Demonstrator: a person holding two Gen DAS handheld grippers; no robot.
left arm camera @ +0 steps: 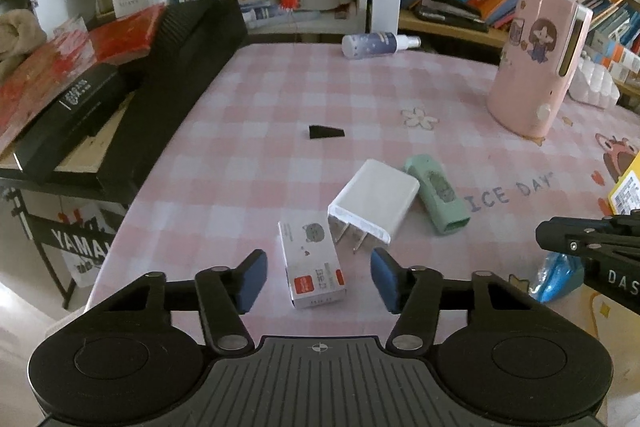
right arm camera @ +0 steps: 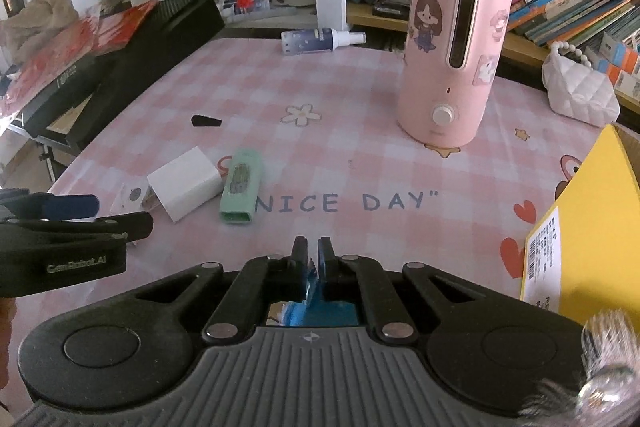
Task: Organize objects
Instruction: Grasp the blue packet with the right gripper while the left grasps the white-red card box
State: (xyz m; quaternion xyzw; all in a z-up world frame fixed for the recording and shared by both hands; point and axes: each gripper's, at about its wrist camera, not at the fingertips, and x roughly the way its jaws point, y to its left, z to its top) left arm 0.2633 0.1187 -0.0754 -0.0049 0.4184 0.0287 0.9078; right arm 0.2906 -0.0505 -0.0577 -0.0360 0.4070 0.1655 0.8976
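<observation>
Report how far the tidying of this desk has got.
Nothing looks put away yet. In hand: the right gripper is shut on a blue packet; the left gripper, open, hovers over the small white box. Left: white charger, green case, black wedge, spray bottle.

The right gripper sits low over the near edge of the pink checked surface, its jaws closed on a blue packet that shows between and behind them. The left gripper enters from the left edge. Just beyond it lie a small white box, a white charger and a mint-green case, the charger touching the case. A small black piece lies farther back. A pink cylindrical appliance stands upright toward the far right, a spray bottle lies at the far edge, and a yellow box sits at the right edge.
</observation>
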